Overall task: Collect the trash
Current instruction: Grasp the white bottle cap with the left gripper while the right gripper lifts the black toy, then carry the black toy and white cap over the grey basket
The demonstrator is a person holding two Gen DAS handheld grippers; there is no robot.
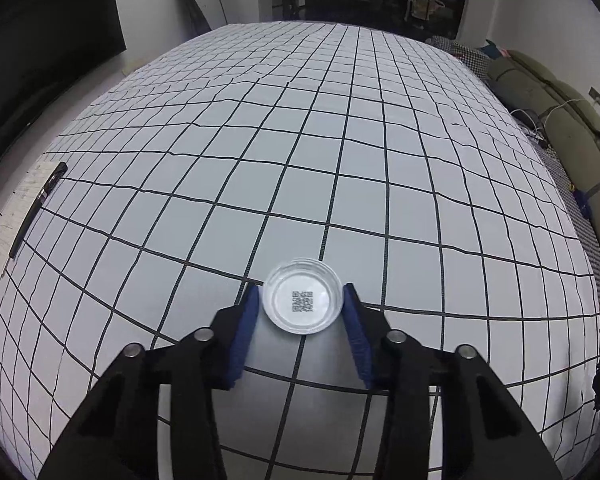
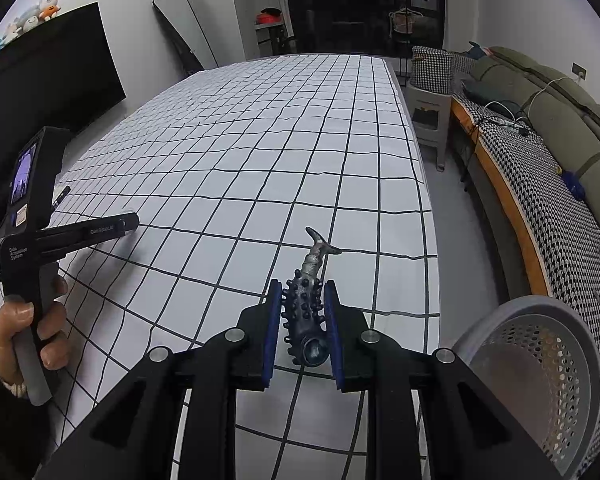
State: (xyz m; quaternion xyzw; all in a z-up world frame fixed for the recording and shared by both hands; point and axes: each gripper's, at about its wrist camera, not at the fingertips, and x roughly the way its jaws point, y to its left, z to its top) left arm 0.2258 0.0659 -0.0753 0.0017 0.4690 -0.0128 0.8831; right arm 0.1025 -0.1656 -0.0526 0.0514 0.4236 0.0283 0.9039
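A round clear plastic lid with a small square code printed in its middle lies on the white checked cloth. My left gripper has its blue pads against the lid's left and right rim. In the right wrist view, my right gripper is shut on a dark grey knobbly fish-shaped piece of trash, whose tail points away over the cloth. The left gripper's handle shows at the left edge of that view, held by a person's hand.
A grey perforated basket stands at the lower right beside the table. A black pen rests on a sheet of paper at the table's left edge. A sofa and a grey stool stand to the right.
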